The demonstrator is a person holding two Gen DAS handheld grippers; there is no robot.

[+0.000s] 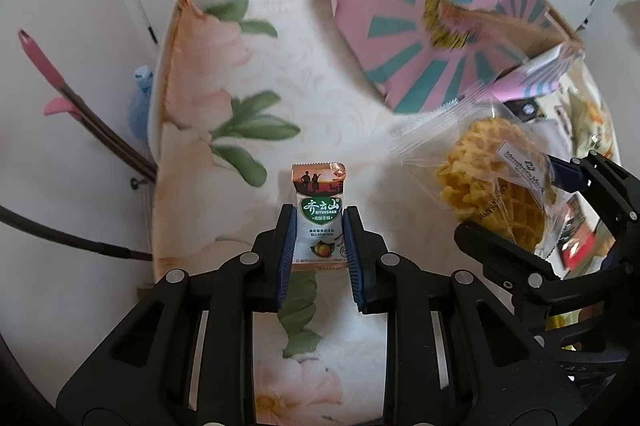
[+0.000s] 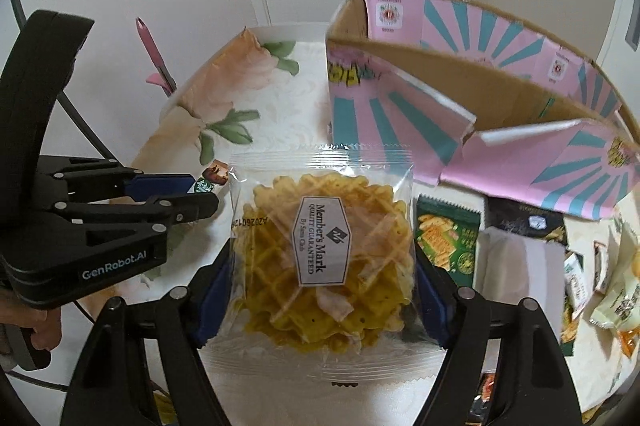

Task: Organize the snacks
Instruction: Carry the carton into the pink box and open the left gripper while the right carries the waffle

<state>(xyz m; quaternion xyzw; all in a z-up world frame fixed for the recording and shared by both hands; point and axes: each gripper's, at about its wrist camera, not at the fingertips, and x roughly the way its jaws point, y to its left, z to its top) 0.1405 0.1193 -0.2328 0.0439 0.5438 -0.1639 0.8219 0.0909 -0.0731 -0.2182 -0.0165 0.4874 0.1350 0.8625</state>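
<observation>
A: Tongs, left (image 1: 319, 226): item one. Blue pads were clamped on a small white-and-green snack packet (image 1: 319, 209), one pad on each long side. Packet stood upright between them, its printed top end pointing to 12 o'clock in the left wrist view, held over the flowered counter (image 1: 328, 105).

B: Tongs, right (image 2: 320, 258): item two. Closed on a clear waffle-cookie bag (image 2: 320, 246) with a white Member's Mark label, gripped at both side edges. Bag filled the centre of the right wrist view; the same bag showed at 3 o'clock in the left wrist view.

A: Item three, pink-and-teal cardboard box (image 2: 460, 97). Open-topped, flaps up, standing on the counter at 1 o'clock from the right tongs, apart from the bag.

B: Item four, loose snacks on the counter at 3 o'clock in the right wrist view: a green cracker packet (image 2: 444, 238) just beside the bag's right edge, a dark packet (image 2: 524, 222) under the box's near wall, a pale packet (image 2: 616, 302) near the frame edge. Others there were too blurred to name.

A: Item five, off the counter at 10 o'clock: a pink-handled tool (image 1: 44, 65) against the white wall.

B: Left tongs also appeared at 9 o'clock in the right wrist view, the small packet's end showing at their tip.
</observation>
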